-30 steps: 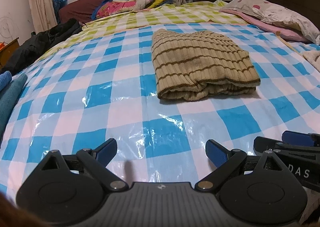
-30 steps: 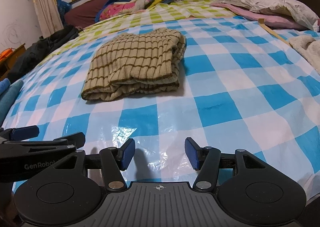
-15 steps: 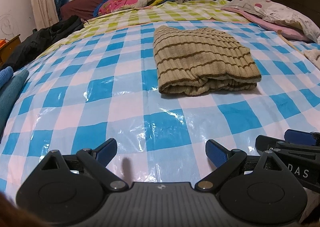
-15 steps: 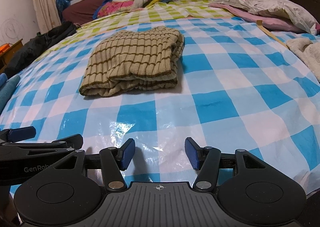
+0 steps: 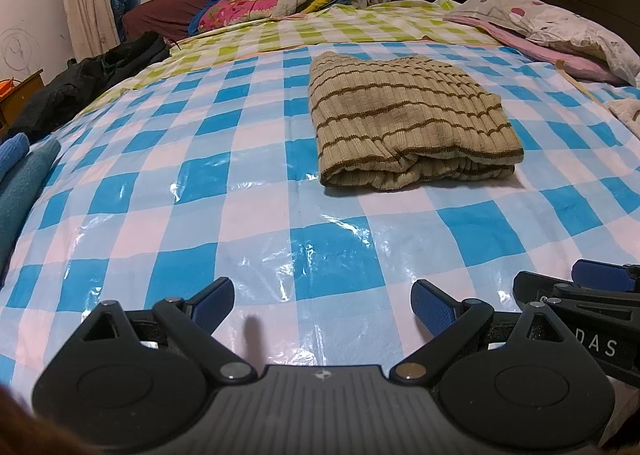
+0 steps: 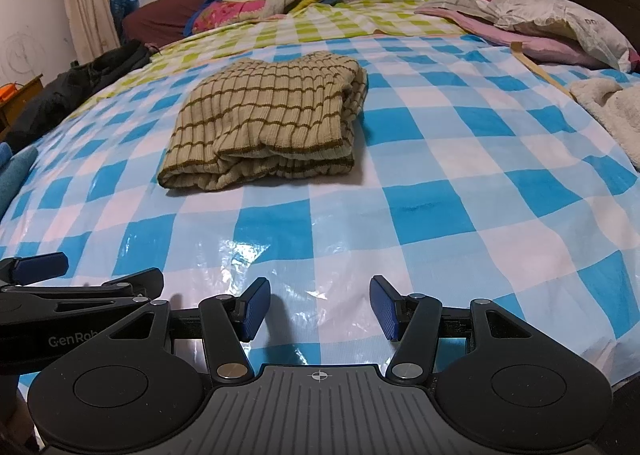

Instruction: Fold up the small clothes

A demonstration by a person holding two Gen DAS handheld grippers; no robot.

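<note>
A beige knit garment with brown stripes (image 5: pixel 408 127) (image 6: pixel 272 127) lies folded into a thick rectangle on the blue-and-white checked plastic sheet (image 5: pixel 256 215) (image 6: pixel 460 183) that covers the bed. My left gripper (image 5: pixel 322 307) hovers near the bed's front edge, well short of the garment, open with nothing between its blue pads. My right gripper (image 6: pixel 318 309) sits close beside it on the right, also open and empty. Each gripper shows at the edge of the other's view.
Blue folded cloth (image 5: pixel 20 183) lies at the left edge. A dark jacket (image 5: pixel 92 83) sits at the far left. Pillows (image 6: pixel 540 19) and a white fluffy cloth (image 6: pixel 612 111) are on the right. Bright bedding (image 5: pixel 260 3) is piled at the back.
The views have shifted only slightly. The folded garment has not moved and both grippers have stayed open.
</note>
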